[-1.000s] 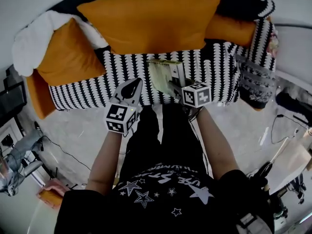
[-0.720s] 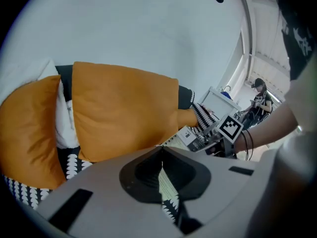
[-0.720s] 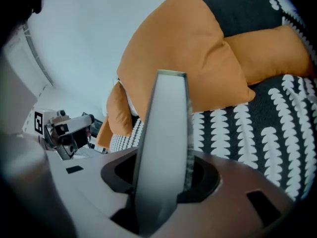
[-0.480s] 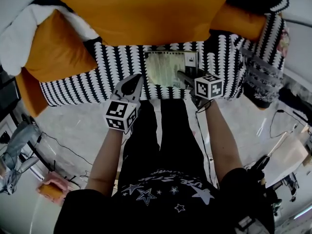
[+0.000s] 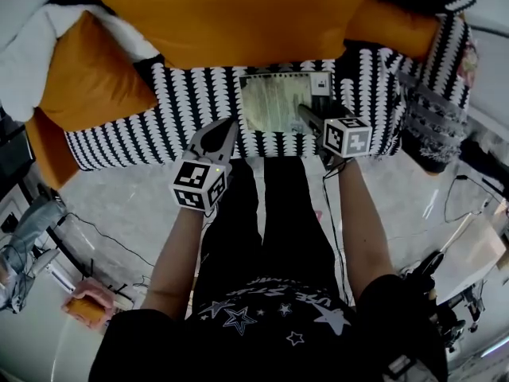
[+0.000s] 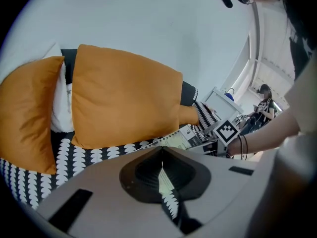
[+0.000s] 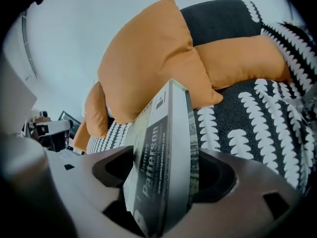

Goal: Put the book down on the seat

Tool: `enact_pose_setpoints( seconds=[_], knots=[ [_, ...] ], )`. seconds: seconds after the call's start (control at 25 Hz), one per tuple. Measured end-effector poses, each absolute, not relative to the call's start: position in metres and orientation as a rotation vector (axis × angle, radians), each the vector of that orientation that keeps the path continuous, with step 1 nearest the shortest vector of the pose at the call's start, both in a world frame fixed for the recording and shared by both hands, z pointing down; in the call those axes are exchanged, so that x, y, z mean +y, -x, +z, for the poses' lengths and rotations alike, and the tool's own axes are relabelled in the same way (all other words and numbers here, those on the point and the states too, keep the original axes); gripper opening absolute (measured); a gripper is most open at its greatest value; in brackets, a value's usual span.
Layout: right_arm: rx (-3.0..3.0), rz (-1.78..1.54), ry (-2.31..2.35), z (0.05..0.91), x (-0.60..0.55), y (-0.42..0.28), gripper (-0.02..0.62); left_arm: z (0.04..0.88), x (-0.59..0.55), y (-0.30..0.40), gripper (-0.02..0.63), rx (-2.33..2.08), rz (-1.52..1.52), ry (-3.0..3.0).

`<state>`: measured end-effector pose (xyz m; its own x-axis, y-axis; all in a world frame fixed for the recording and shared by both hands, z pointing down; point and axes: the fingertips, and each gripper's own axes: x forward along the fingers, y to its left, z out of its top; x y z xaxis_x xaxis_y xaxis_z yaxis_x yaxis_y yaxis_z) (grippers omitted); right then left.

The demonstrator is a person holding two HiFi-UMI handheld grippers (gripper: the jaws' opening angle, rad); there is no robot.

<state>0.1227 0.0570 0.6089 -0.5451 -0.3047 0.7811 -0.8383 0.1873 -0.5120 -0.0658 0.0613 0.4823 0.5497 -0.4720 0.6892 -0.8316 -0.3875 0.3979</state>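
Note:
The book (image 5: 274, 102) lies flat on the black-and-white patterned sofa seat (image 5: 151, 130), in front of the big orange cushion. My right gripper (image 5: 308, 114) reaches over the book's right edge. In the right gripper view the book (image 7: 163, 143) is still between the jaws, which have just been opening, with dark gaps on both sides of it. My left gripper (image 5: 219, 135) hangs over the seat's front edge, left of the book, shut and empty. In the left gripper view the book (image 6: 181, 139) shows past the closed fingertips.
A large orange cushion (image 5: 238, 14) leans on the backrest. A smaller orange one (image 5: 87, 82) and a white one (image 5: 20, 66) fill the left end. A patterned armrest with a grey throw (image 5: 429, 122) closes the right end. Cables lie on the floor (image 5: 111, 213).
The right gripper carried the book forward and down, and the book now lies flat on the seat. Its jaws have spread apart. The left gripper sank slightly.

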Motion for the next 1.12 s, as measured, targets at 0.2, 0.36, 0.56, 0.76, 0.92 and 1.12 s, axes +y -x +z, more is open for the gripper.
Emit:
enact_pose_setpoints(
  seconds=[0.2, 0.36, 0.56, 0.76, 0.92, 1.12],
  knots=[
    [-1.914, 1.264, -1.131, 0.603, 0.070, -0.127, 0.336, 0.471, 0.070, 0.071, 0.009, -1.062, 0.608, -2.060],
    [-1.866, 1.365, -1.034, 0.621, 0.087, -0.114, 0.334, 0.474, 0.077, 0.070, 0.009, -1.031, 0.627, -2.090],
    [-1.845, 1.353, -1.042, 0.620, 0.088, -0.102, 0.339, 0.467, 0.084, 0.075, 0.009, -1.018, 0.653, -2.125],
    [-1.859, 1.166, -1.264, 0.604, 0.072, -0.118, 0.348, 0.468, 0.089, 0.075, 0.009, -0.985, 0.656, -2.140],
    [-1.871, 1.125, -1.309, 0.591, 0.068, -0.138, 0.348, 0.465, 0.093, 0.067, 0.009, -0.985, 0.648, -2.137],
    [-1.896, 1.108, -1.304, 0.554, 0.052, -0.158, 0.348, 0.430, 0.078, 0.050, 0.009, -1.003, 0.610, -2.170]
  ],
)
